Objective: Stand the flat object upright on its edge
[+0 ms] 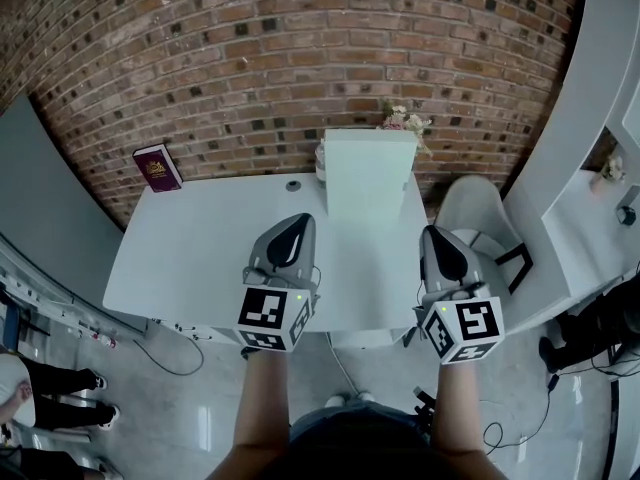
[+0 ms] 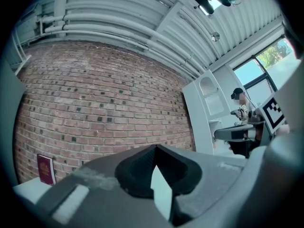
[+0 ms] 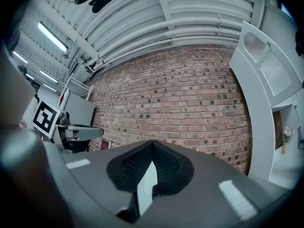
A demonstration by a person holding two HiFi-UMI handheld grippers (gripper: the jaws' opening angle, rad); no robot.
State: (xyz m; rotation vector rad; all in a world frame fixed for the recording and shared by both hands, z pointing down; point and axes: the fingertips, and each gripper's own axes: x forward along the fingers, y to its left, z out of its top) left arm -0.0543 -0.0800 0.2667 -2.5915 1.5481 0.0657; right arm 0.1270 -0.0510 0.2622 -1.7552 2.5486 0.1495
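Note:
A maroon book (image 1: 157, 167) stands upright at the far left corner of the white table (image 1: 200, 258), against the brick wall. It also shows small in the left gripper view (image 2: 45, 169) and as a red speck in the right gripper view (image 3: 105, 144). My left gripper (image 1: 292, 230) hovers over the table's front middle, jaws shut with nothing between them (image 2: 156, 148). The right gripper (image 1: 437, 240) is held past the table's right front corner, also shut and empty (image 3: 152, 144). Both point level at the wall, well away from the book.
A white box (image 1: 368, 178) stands at the table's back right, with a flower pot (image 1: 405, 121) behind it and a small dark round thing (image 1: 293, 184) to its left. A white chair (image 1: 480, 223) and shelf unit (image 1: 590, 168) are at right. A person's legs (image 1: 60, 383) are on the floor at left.

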